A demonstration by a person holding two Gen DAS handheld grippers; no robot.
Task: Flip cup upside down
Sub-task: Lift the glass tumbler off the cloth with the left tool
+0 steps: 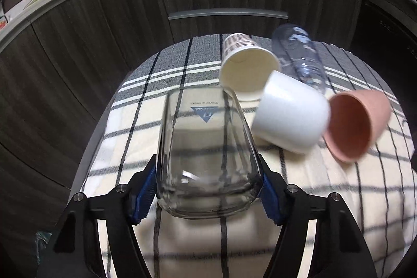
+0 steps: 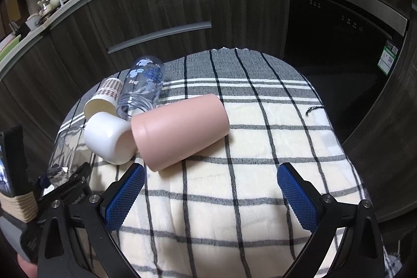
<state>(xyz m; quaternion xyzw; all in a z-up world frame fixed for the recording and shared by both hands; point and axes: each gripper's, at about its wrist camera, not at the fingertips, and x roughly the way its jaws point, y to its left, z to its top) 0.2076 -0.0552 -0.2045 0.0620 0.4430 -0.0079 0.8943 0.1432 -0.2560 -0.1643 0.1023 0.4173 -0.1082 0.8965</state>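
Observation:
My left gripper (image 1: pixel 208 186) is shut on a clear glass cup (image 1: pixel 206 150), its blue pads pressing the thick base while the mouth points away over the table. The same glass (image 2: pixel 66 150) shows at the left edge of the right wrist view, held by the left gripper (image 2: pixel 62 177). My right gripper (image 2: pixel 211 196) is open and empty above the cloth, just in front of a pink cup (image 2: pixel 179 132) lying on its side. The pink cup (image 1: pixel 357 127) also shows in the left wrist view.
A white cup (image 1: pixel 289 113) (image 2: pixel 109 141), a paper cup (image 1: pixel 247 67) (image 2: pixel 103 100) and a clear printed bottle (image 1: pixel 299 56) (image 2: pixel 142 90) lie on their sides on the checked cloth (image 2: pixel 234 186). Dark cabinets (image 2: pixel 156 4) and a dishwasher (image 2: pixel 338 43) stand behind the table.

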